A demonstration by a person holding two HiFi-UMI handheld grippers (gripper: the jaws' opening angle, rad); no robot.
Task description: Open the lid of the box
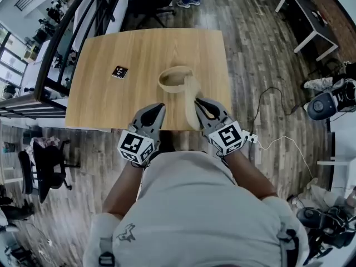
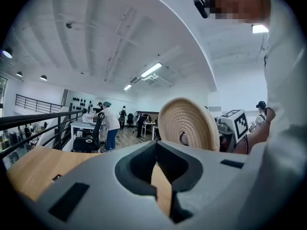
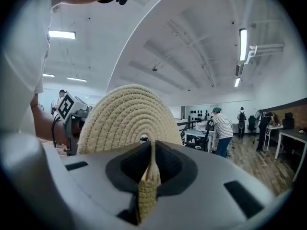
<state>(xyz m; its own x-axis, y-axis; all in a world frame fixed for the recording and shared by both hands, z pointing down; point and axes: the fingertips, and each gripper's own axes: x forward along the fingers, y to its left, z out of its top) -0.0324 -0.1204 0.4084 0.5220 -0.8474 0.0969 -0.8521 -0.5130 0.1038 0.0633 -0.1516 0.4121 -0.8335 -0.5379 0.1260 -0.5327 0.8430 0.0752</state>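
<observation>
My left gripper [image 1: 159, 109] is closed tight on nothing, over the near edge of the table [image 1: 128, 49]. My right gripper [image 1: 201, 105] pinches the woven lid [image 1: 191, 102] by its rim and holds it on edge. Each gripper's cube carries a black-and-white square marker. Just beyond the lid, the round woven box [image 1: 167, 87] stands open mid-table. A small marker card [image 1: 119, 72] lies farther left, apart.

one box [image 1: 165, 85], one lid [image 1: 191, 105], two grippers [image 1: 161, 106] [image 1: 199, 101]
</observation>
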